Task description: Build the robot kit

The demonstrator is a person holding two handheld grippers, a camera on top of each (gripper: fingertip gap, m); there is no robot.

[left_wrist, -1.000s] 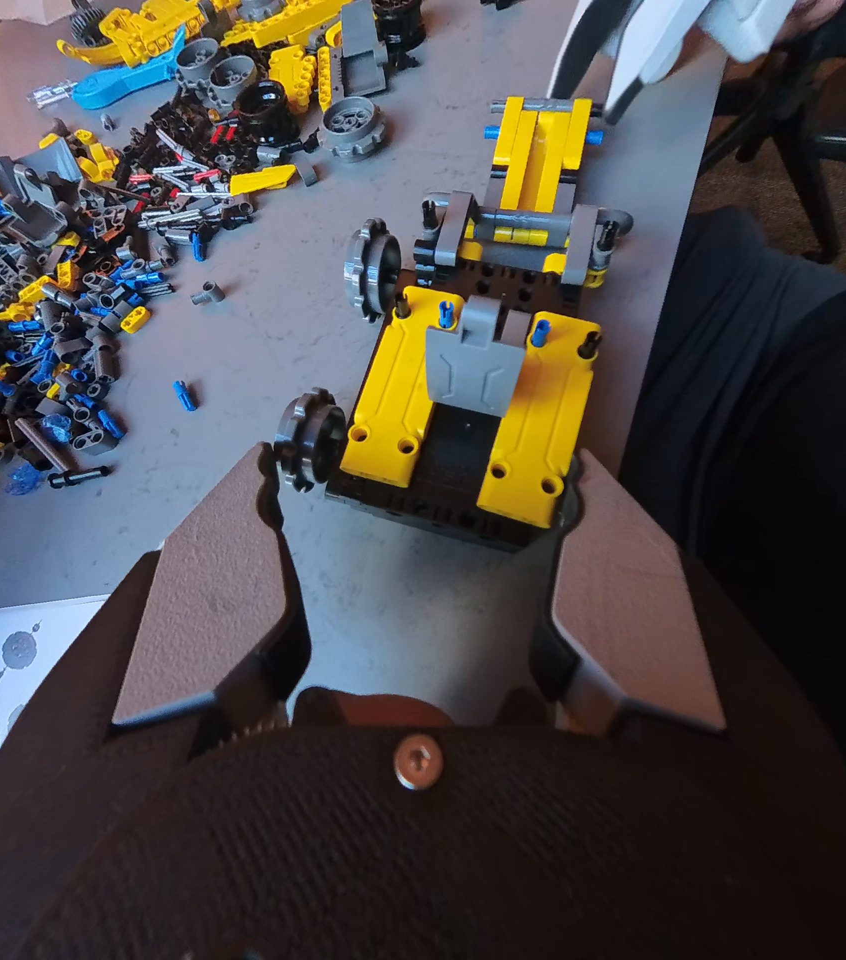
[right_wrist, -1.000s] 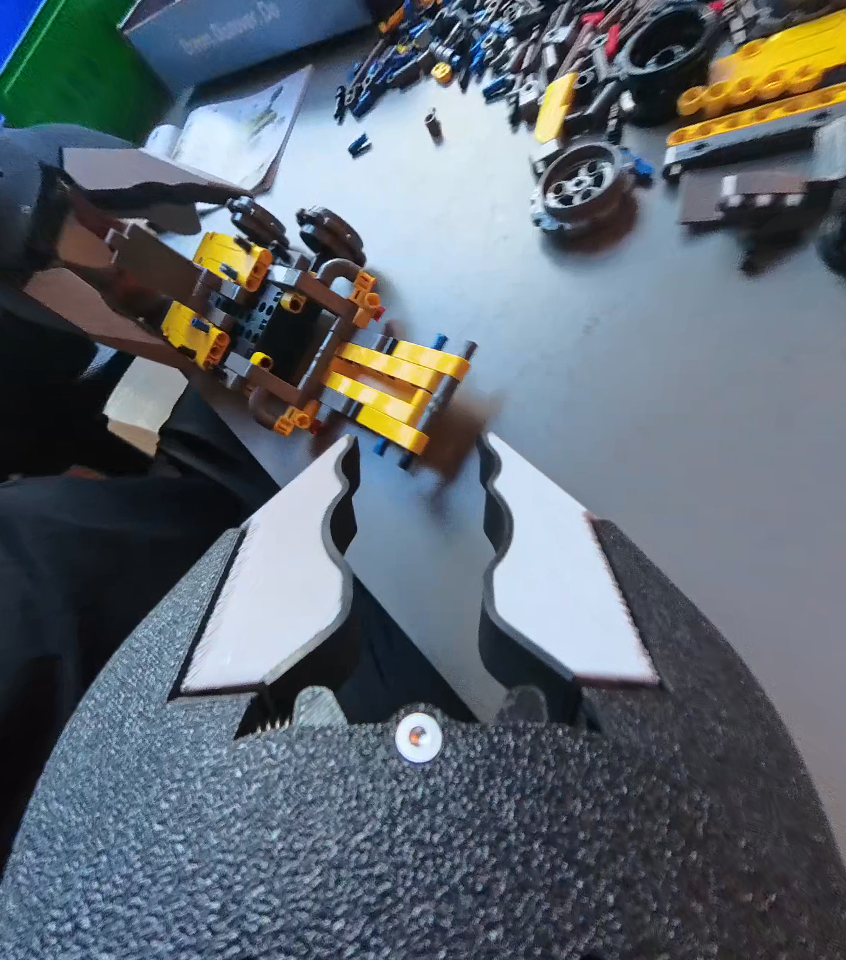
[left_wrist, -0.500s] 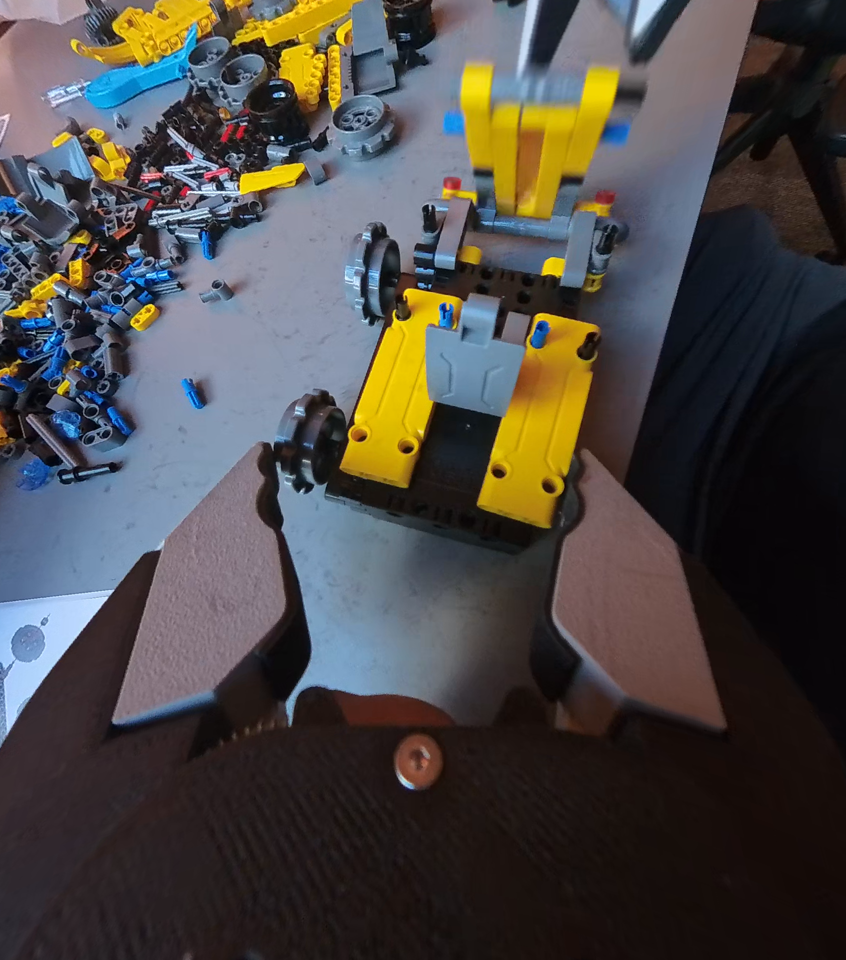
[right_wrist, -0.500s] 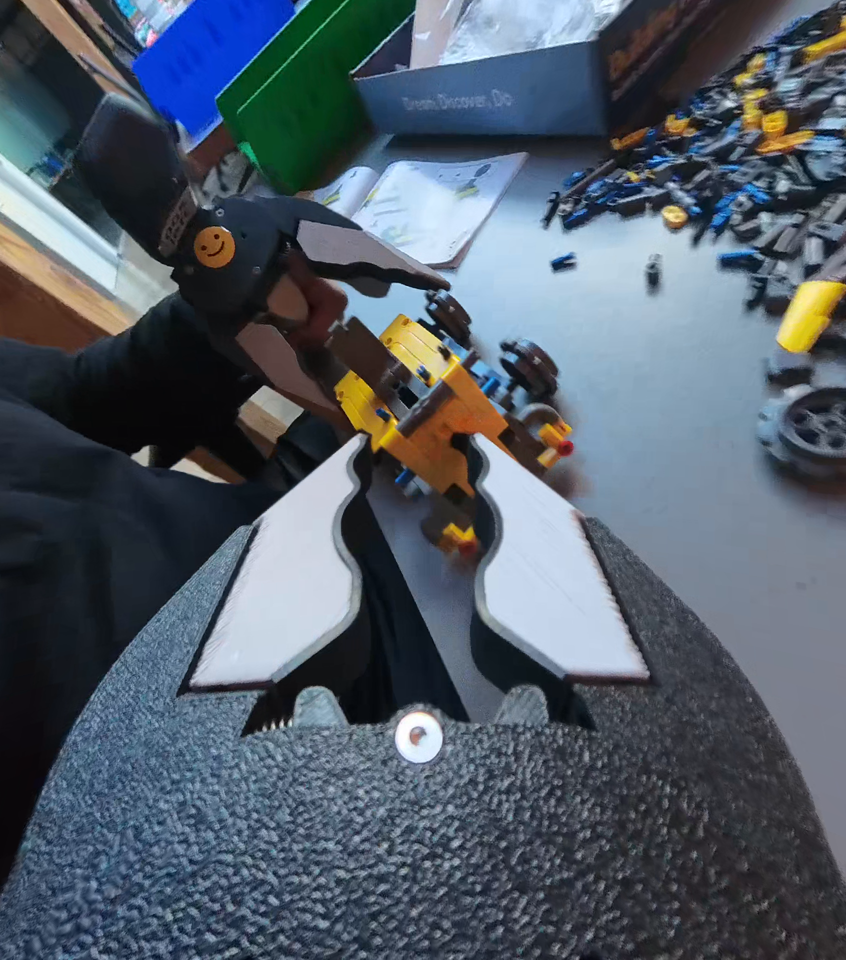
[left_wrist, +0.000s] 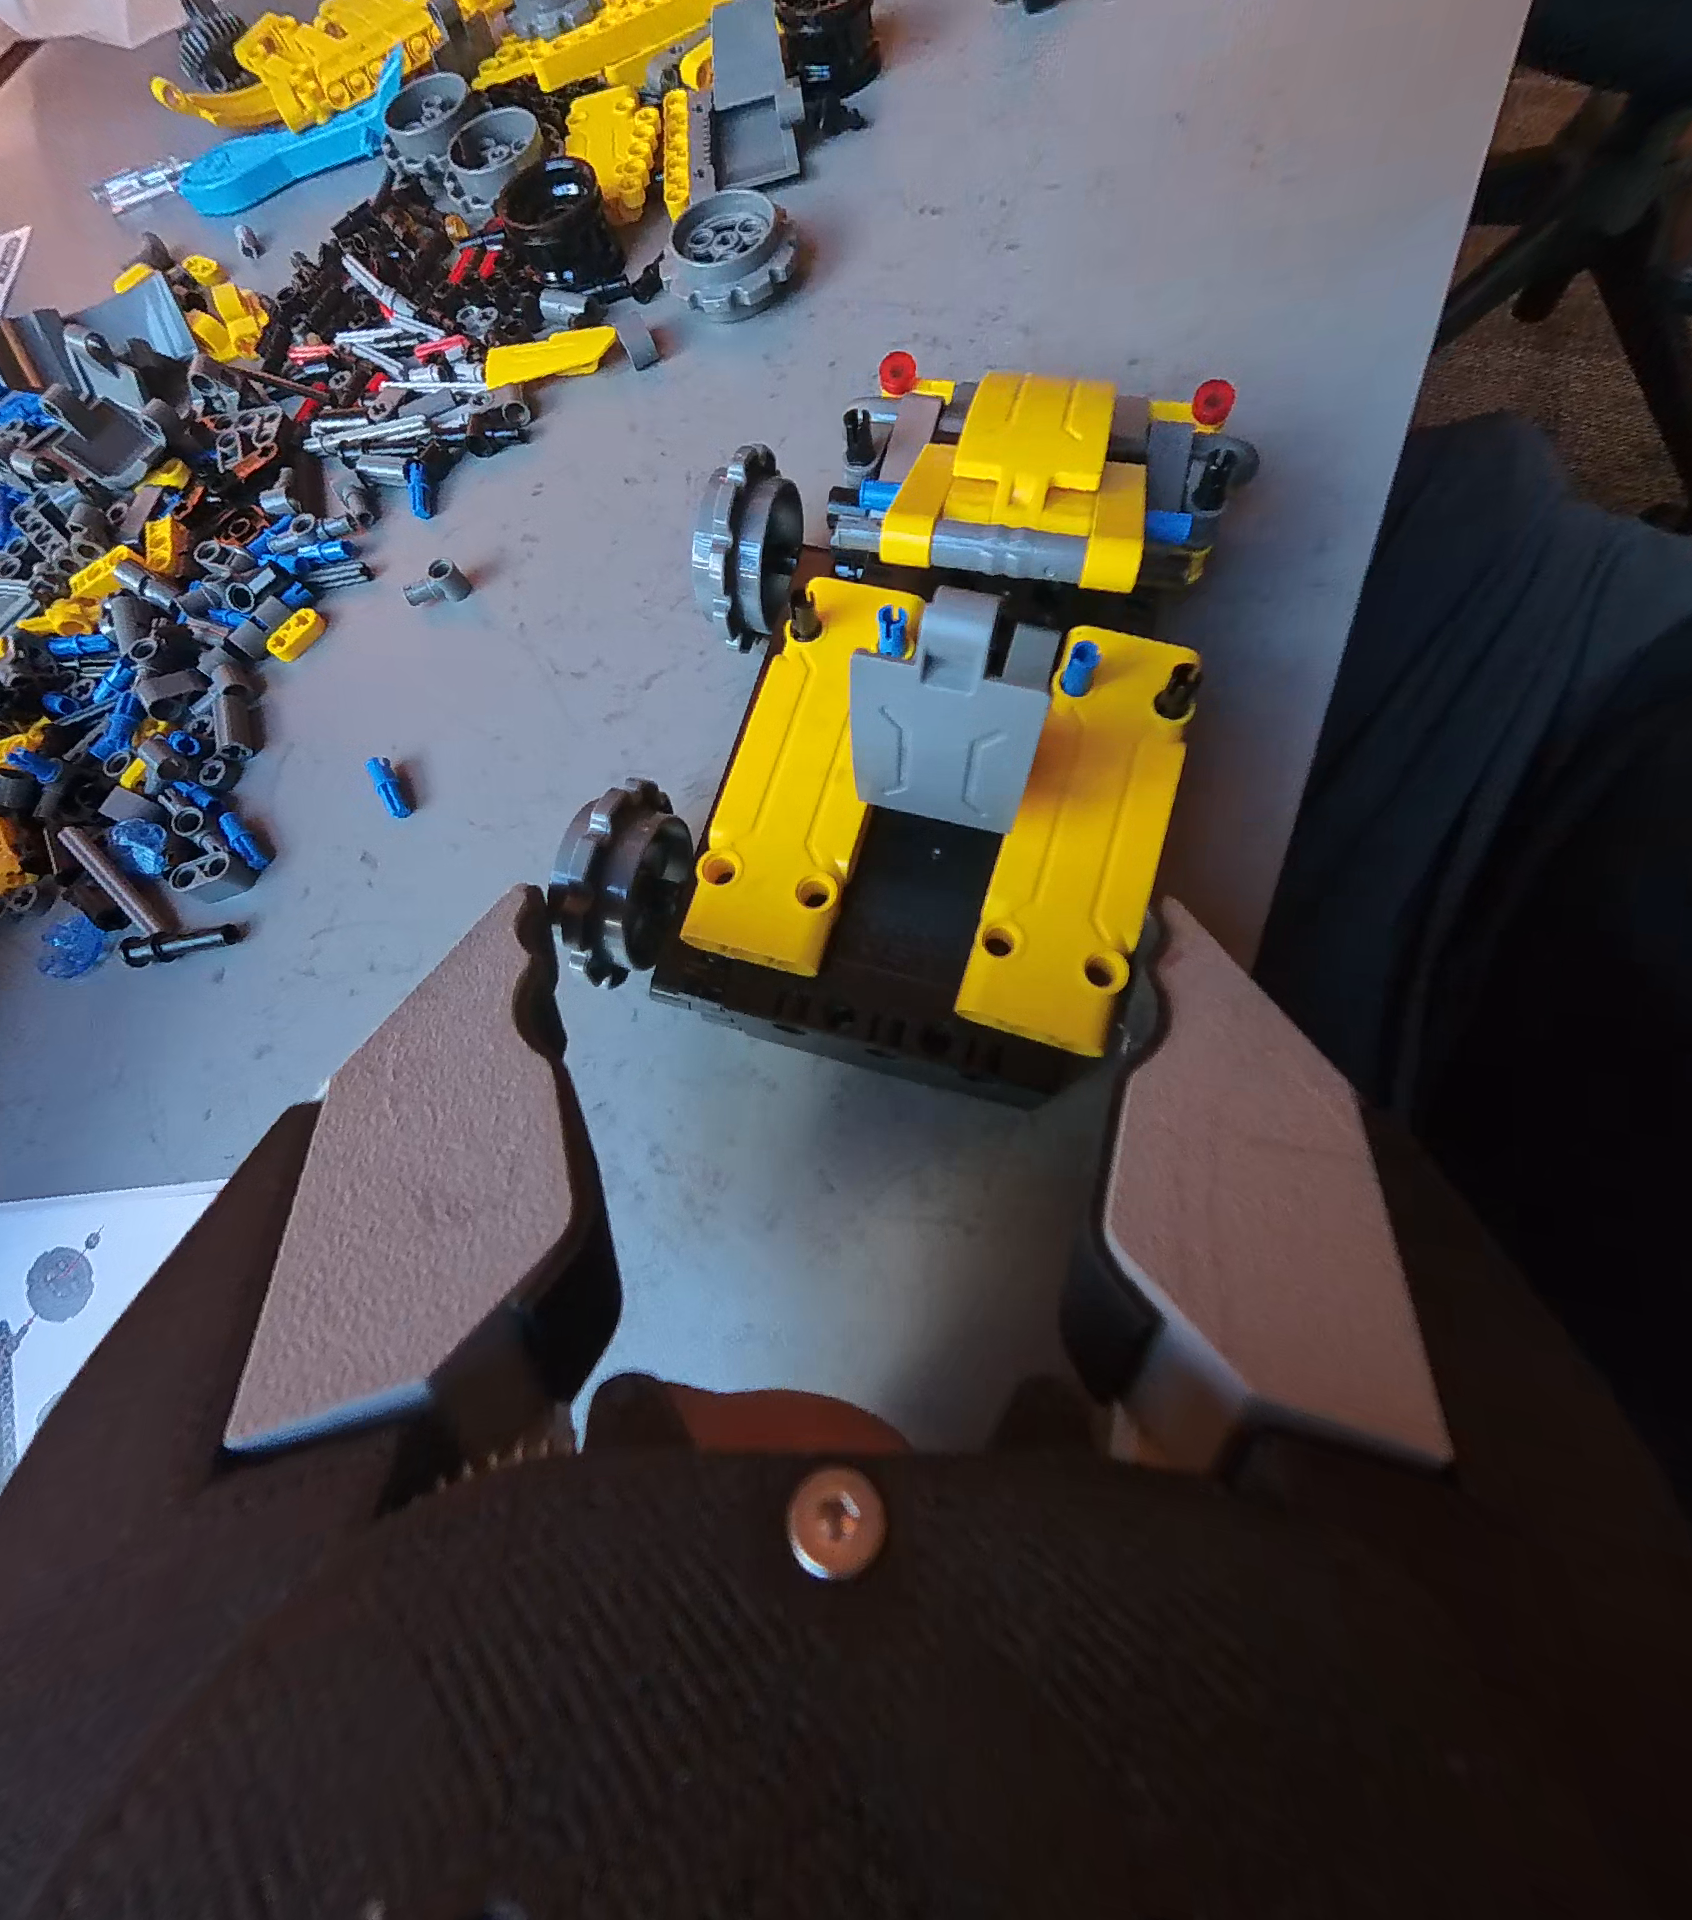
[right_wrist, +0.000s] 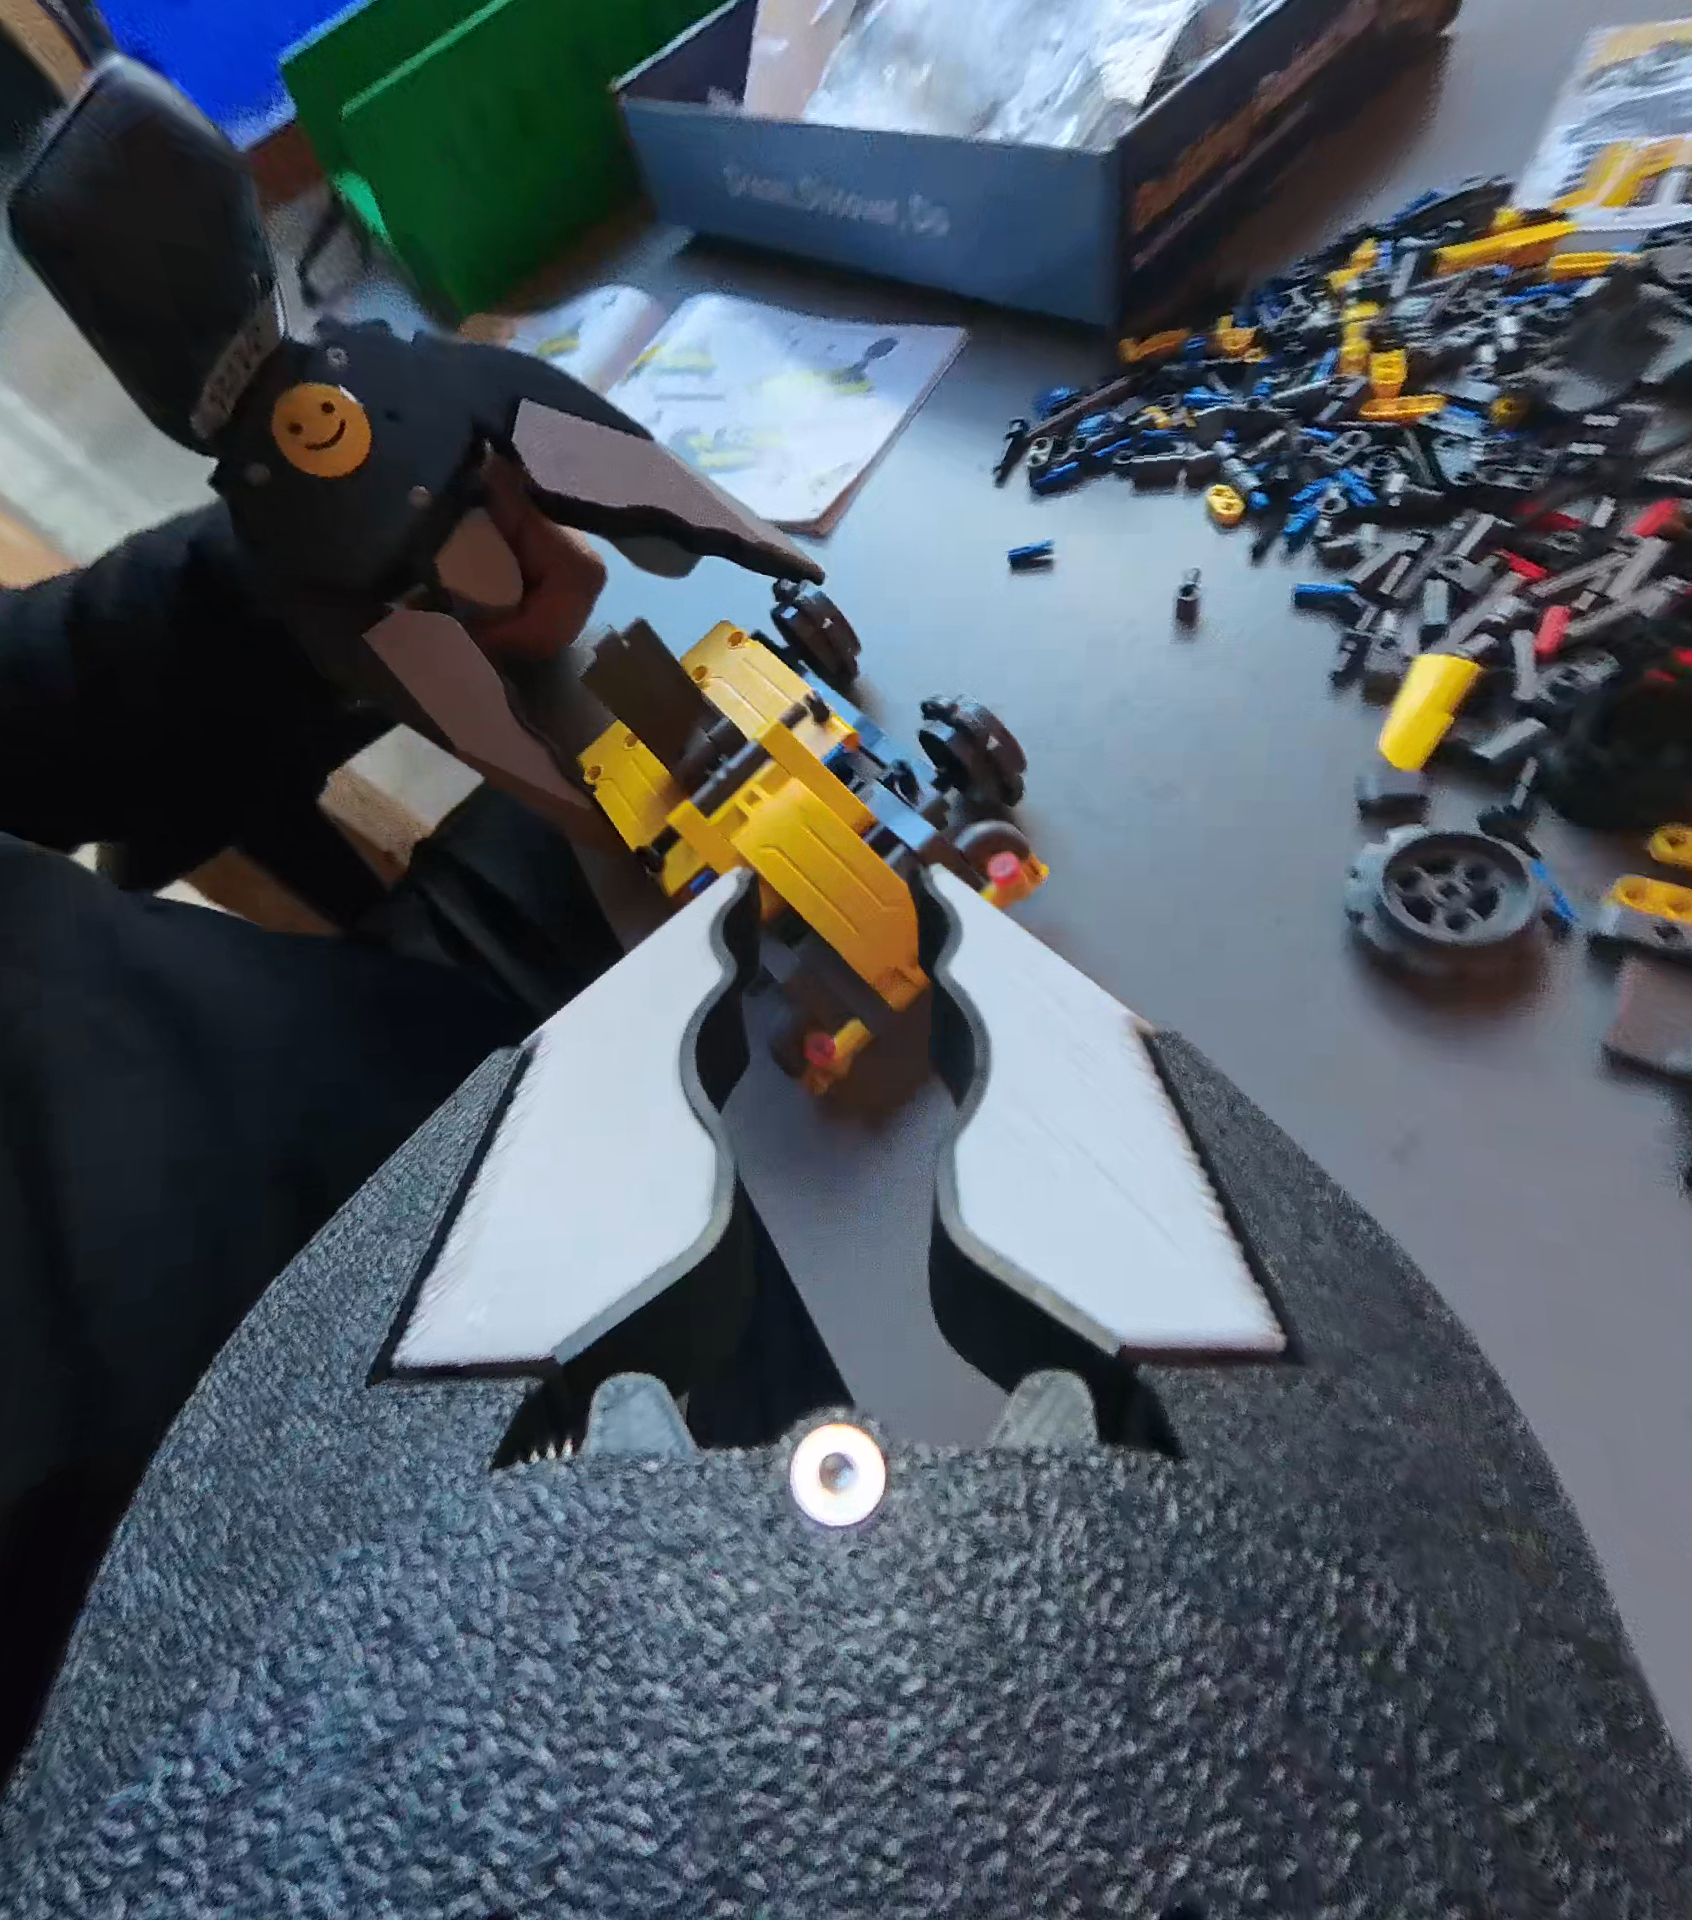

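A yellow and black toy vehicle model (left_wrist: 790, 769) stands on the grey table near its right edge. My left gripper (left_wrist: 842, 966) holds its rear end with the jaws wide: one fingertip (left_wrist: 535, 935) sits by a grey gear wheel (left_wrist: 613, 883), the other at the rear right corner. It also shows in the right wrist view (right_wrist: 702, 681). The yellow hood panel (left_wrist: 1029, 436) lies folded down on the front. My right gripper (right_wrist: 834, 888) is partly open and empty, just in front of the hood (right_wrist: 831, 862). It is out of the left wrist view.
A pile of loose building pieces (left_wrist: 94, 644) covers the left of the table (left_wrist: 1081, 208) and shows in the right wrist view (right_wrist: 1444, 468). A grey wheel hub (right_wrist: 1444, 894), an instruction booklet (right_wrist: 780, 416) and an open box (right_wrist: 925, 187) lie around. A person's dark clothing (left_wrist: 1548, 935) borders the table edge.
The right gripper lifted the yellow hood, swung it back over the model's front, then let go. The hood now lies folded down. The left gripper kept its hold.
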